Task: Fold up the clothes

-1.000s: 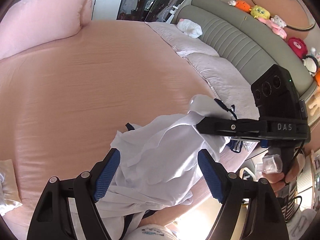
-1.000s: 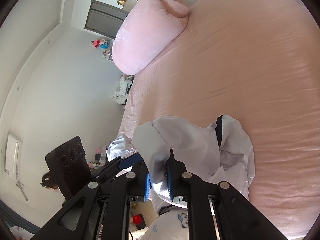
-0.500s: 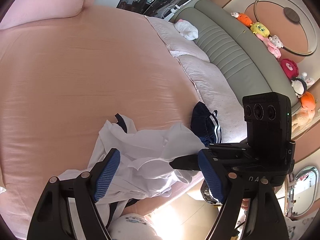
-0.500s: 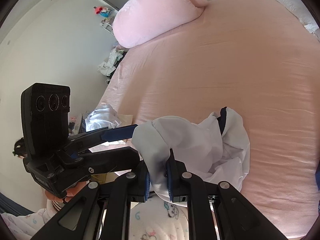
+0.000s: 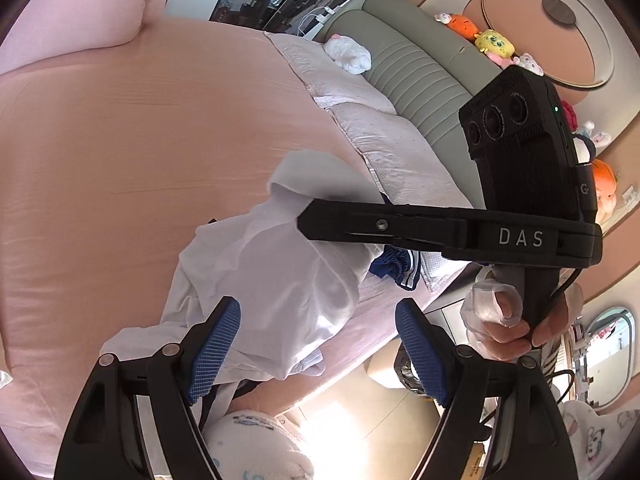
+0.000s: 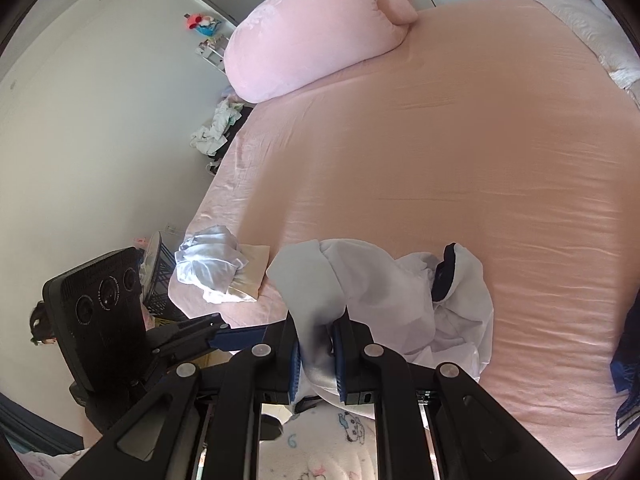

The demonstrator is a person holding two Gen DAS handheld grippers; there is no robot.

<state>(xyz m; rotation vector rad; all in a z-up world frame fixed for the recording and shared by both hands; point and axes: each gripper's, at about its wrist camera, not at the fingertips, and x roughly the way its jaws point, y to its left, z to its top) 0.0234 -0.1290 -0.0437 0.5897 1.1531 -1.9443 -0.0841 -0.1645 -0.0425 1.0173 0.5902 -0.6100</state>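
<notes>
A wide bed (image 6: pixel 440 152) in a smooth, faintly creased pink sheet fills both wrist views, most of its top bare and open, a plump pink pillow (image 6: pixel 316 28) at its far end and a padded grey-green headboard (image 5: pixel 416 92) with a row of plush toys (image 5: pixel 492 42) along one side. A crumpled white garment (image 6: pixel 404 300) of thin, soft cloth with a dark navy collar edge lies bunched at the near edge of the bed, part of it lifted off the sheet. The right gripper (image 6: pixel 316 354), seen side-on from the left wrist view as a long black bar gripped by a hand (image 5: pixel 504 320), has its jaws closed almost together, a fold of the white garment pinched between the blue textured pads. The left gripper (image 5: pixel 316 348) hovers just beside and below it with jaws standing wide apart and holding nothing; the hanging cloth shows in the gap between its blue ribbed pads without touching either. A second white garment (image 6: pixel 208 268) sits in a heap over a flat beige piece at the bed's near corner, well apart from the held one. Navy shorts (image 5: pixel 396 268) with white stripes lie by the pale quilted cover near the headboard side. A small pile of clothes (image 6: pixel 216 128) rests on the floor by the white wall.
</notes>
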